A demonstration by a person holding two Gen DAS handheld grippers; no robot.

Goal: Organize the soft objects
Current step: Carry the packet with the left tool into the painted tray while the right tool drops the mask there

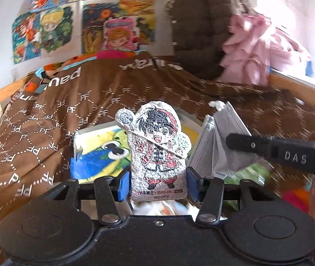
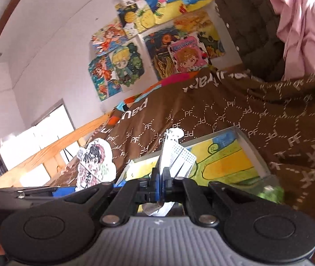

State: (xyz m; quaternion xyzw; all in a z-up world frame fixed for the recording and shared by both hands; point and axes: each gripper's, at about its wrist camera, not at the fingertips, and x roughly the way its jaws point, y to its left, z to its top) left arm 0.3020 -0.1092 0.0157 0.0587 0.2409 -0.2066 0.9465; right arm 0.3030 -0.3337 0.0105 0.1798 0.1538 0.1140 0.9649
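Left wrist view: left gripper point(image 1: 158, 178) clamped on cartoon plush point(image 1: 157, 148), upright, long axis vertical, above tray point(image 1: 77, 137). Right wrist view: right gripper point(image 2: 160, 182) pinched on face mask point(image 2: 175, 157), tray point(image 2: 255, 153) just ahead, plush point(image 2: 95, 161) to its left

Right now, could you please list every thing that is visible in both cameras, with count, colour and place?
cartoon-character pouch: one, white with red print, upright between the left fingers
face mask: one, grey, folded, pinched in the right fingers
box: one, yellow, green and blue cartoon inside, on the blanket
blanket: one, brown with white PF print, covering the bed
posters: several, multicoloured, on the white wall
quilted jacket: one, dark brown, hanging
pink garment: one, beside the jacket
left gripper: black, blue pads
right gripper: black, shut
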